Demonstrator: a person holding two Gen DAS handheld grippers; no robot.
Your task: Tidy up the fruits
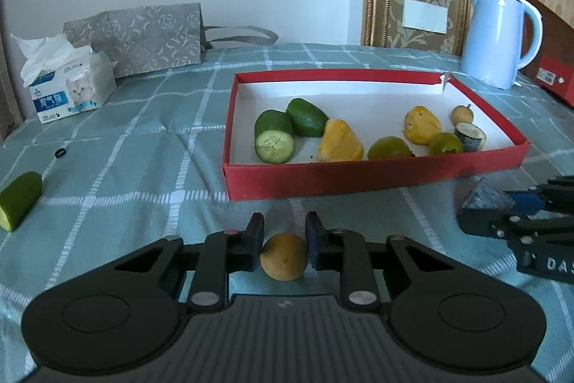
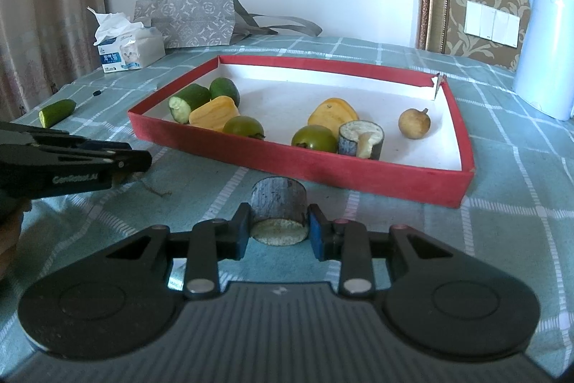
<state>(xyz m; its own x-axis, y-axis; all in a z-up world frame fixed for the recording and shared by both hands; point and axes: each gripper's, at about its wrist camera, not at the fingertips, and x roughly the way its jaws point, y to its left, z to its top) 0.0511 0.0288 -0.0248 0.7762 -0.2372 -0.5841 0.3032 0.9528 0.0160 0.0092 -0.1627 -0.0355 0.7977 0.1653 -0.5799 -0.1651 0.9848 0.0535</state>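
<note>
Your left gripper point(image 1: 283, 248) is clamped on a small round yellow-brown fruit point(image 1: 283, 256), pads on both its sides, just above the checked cloth point(image 1: 143, 146). Your right gripper point(image 2: 279, 232) is clenched on a dark-skinned cut chunk point(image 2: 279, 207), pale cut face toward the camera. Both sit just short of the red tray point(image 2: 358, 173), which already holds cucumber pieces, yellow pieces and green fruits.

Risks: the round fruit likely squirts out if you tilt it. Tray wall stands directly ahead; come in low and you'll probably shove the tray. One cucumber piece point(image 1: 19, 200) lies well off to the left.
</note>
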